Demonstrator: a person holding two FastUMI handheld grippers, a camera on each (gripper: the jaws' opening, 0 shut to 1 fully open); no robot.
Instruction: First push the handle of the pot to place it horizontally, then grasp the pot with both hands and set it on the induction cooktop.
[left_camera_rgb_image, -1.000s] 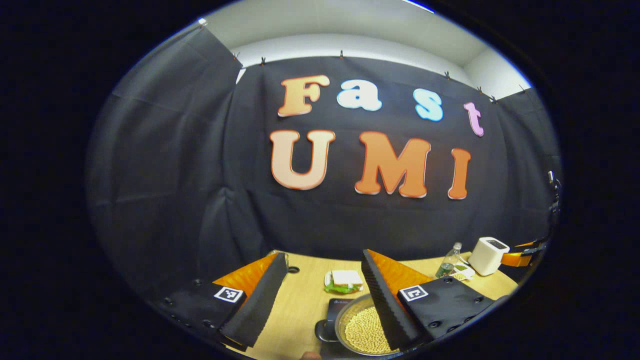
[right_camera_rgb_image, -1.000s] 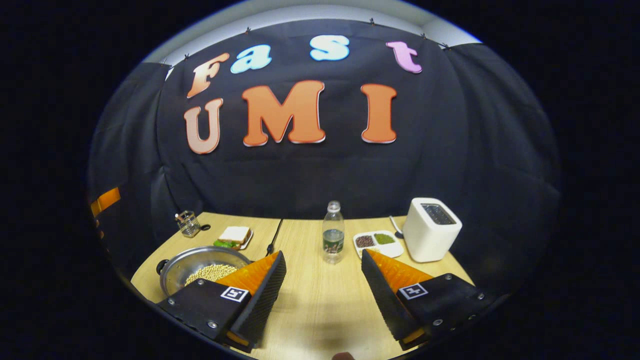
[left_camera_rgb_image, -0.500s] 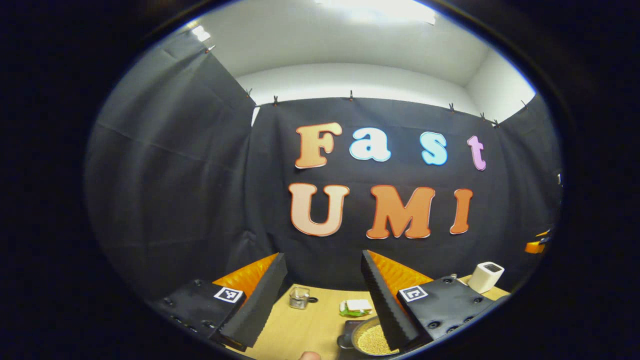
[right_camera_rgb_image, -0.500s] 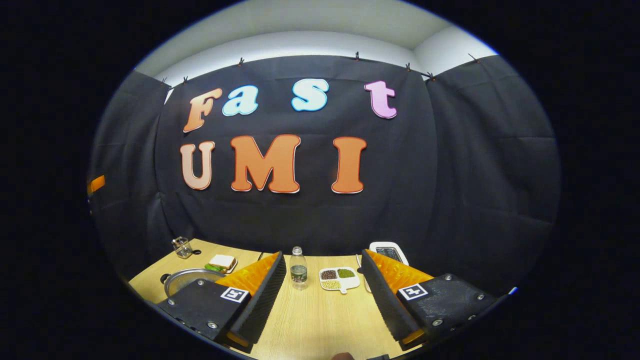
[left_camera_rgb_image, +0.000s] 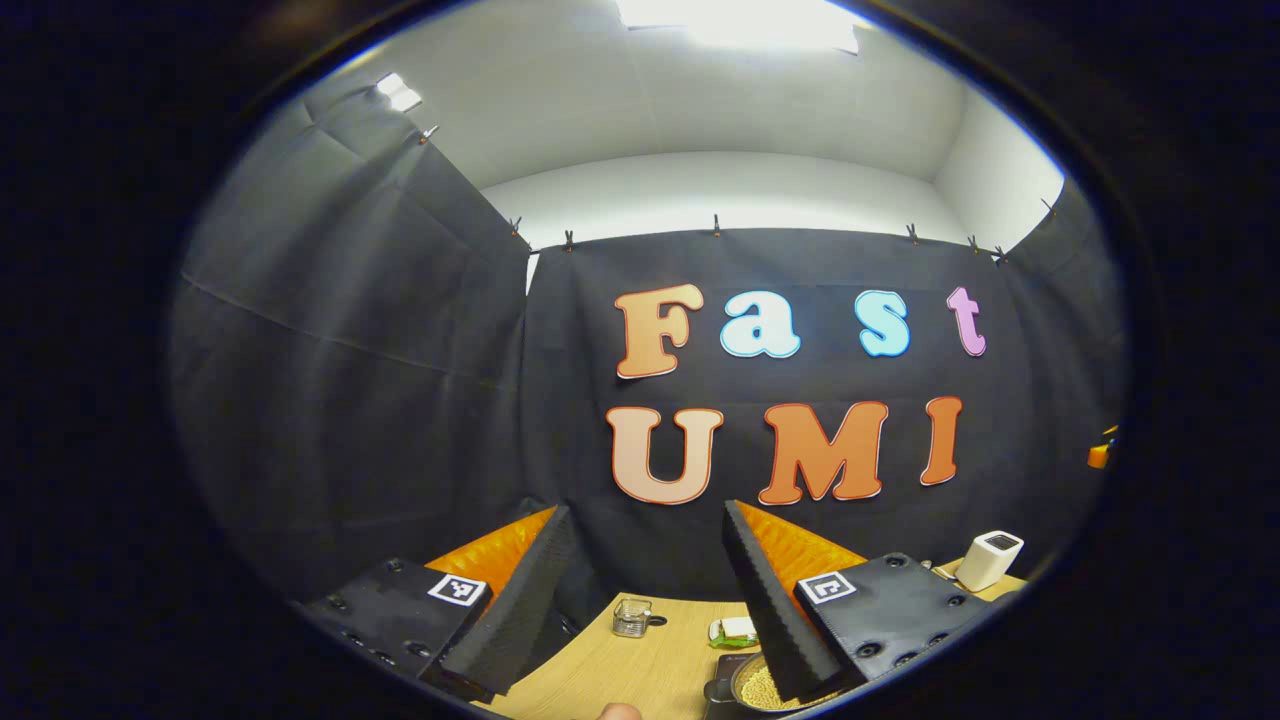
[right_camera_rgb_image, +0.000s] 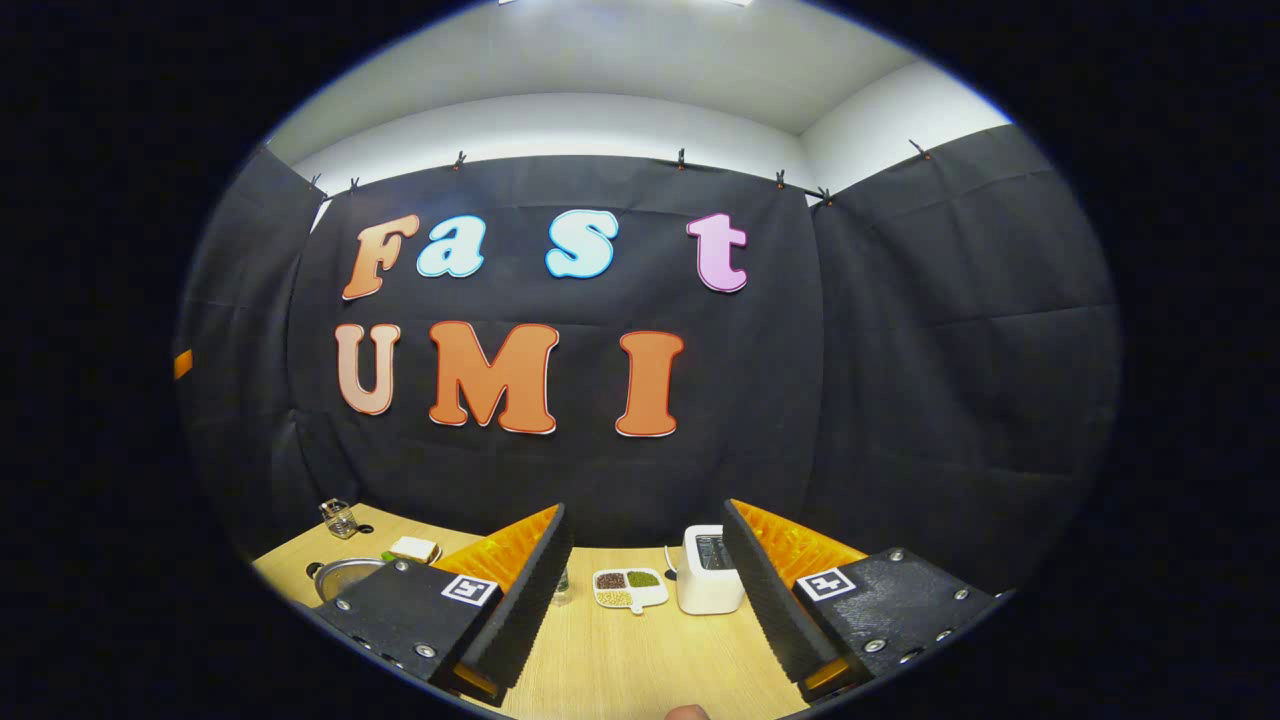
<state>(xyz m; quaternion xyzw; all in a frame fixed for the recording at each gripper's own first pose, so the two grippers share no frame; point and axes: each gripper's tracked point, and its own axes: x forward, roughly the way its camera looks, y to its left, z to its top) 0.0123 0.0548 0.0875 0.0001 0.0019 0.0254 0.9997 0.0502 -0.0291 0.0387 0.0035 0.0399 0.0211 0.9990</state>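
The left claw (left_camera_rgb_image: 645, 600) has black ridged pads, orange finger backs and black bodies, each carrying a small black-and-white square marker. The right claw (right_camera_rgb_image: 640, 600) wears the same black, orange and marker scheme, with silver screws on its bodies. The desk (right_camera_rgb_image: 640, 670) is pale wood with a fine grain. The pot (left_camera_rgb_image: 765, 688) is silvery metal with a black handle and holds pale yellow beans. The toaster (right_camera_rgb_image: 708, 583) is white. The divided dish (right_camera_rgb_image: 628, 588) is white, holding dark brown, green and pale yellow portions. The glass jar (left_camera_rgb_image: 631, 618) is clear.
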